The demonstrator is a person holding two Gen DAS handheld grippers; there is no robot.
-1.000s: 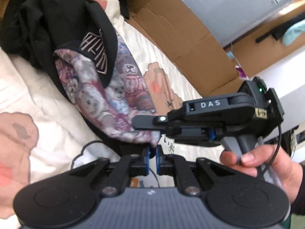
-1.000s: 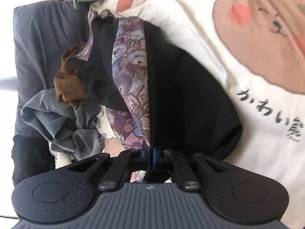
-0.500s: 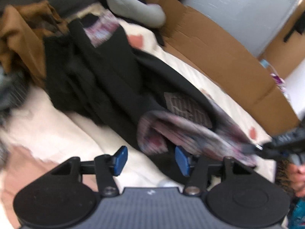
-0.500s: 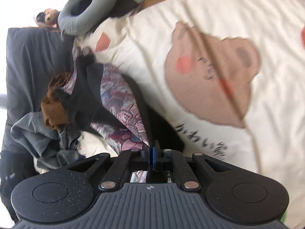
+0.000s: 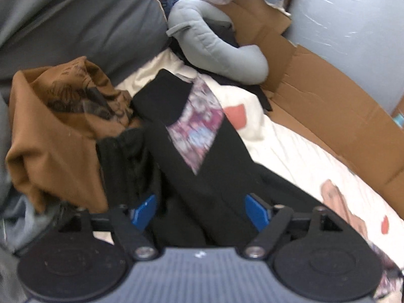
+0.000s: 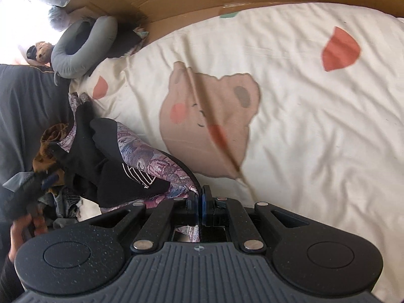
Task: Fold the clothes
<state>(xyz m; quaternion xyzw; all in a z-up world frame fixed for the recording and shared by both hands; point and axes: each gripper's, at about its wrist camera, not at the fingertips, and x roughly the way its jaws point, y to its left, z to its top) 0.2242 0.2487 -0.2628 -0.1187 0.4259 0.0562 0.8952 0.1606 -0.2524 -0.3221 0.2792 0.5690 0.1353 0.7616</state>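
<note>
A black jacket with a bear-print lining (image 5: 199,156) lies stretched over the cream bear-print bed sheet (image 5: 298,149). My left gripper (image 5: 200,212) is open, its blue pads (image 5: 144,210) spread wide on either side of the black cloth, gripping nothing. In the right wrist view my right gripper (image 6: 199,205) is shut on the jacket's patterned edge (image 6: 161,169), pulling it out from the pile. The left gripper (image 6: 38,186), held by a hand, shows at the far left of that view.
A brown garment (image 5: 50,131) and grey clothes (image 6: 63,202) are heaped by the dark grey pillow (image 5: 75,20). A grey neck pillow (image 5: 214,43) and a small teddy bear (image 6: 41,50) lie at the head. Flattened cardboard (image 5: 341,116) lines the bed's far edge.
My left gripper let go of the jacket's corner, opened wide and swung toward the clothes pile. My right gripper kept its hold and drew the jacket away across the sheet.
</note>
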